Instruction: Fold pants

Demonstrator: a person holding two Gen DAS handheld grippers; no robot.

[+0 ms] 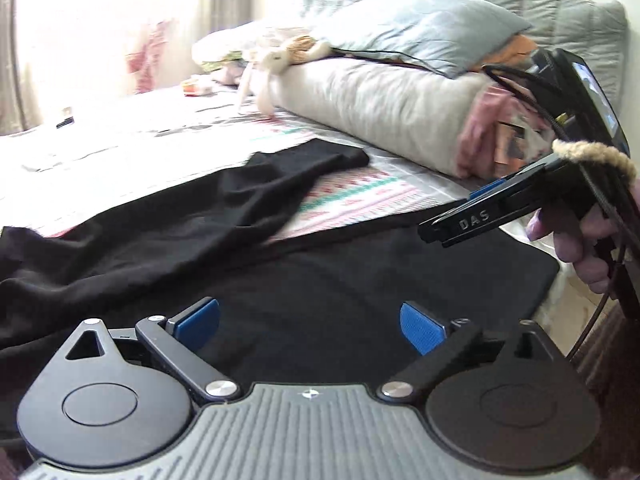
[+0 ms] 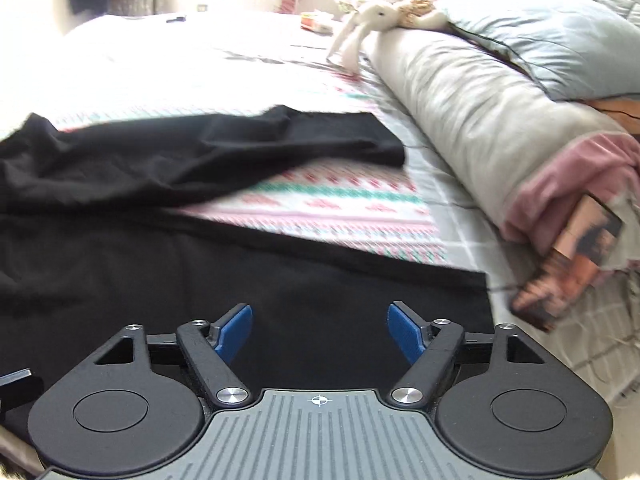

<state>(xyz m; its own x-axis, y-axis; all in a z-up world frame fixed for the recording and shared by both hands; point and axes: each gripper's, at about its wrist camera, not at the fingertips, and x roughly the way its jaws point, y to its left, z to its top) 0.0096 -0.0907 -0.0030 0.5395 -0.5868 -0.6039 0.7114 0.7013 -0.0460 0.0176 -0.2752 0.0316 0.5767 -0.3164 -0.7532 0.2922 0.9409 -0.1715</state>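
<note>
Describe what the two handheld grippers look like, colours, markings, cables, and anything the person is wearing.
Both are black linkage frames on a ribbed grey base bearing a small crosshair mark, with blue textured pads and silver pivot bolts. The left gripper and right gripper match. Seen side-on from the left wrist camera, the right one shows white "DAS" lettering, a black cable and a small screen. A tan fleecy cuff covers the wrist.

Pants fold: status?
Left gripper and right gripper open, empty. Black pants on bed, legs apart, unfolded. Nothing on them.

Left claw (image 1: 310, 326) spread wide, right claw (image 2: 320, 330) parted, both empty
</note>
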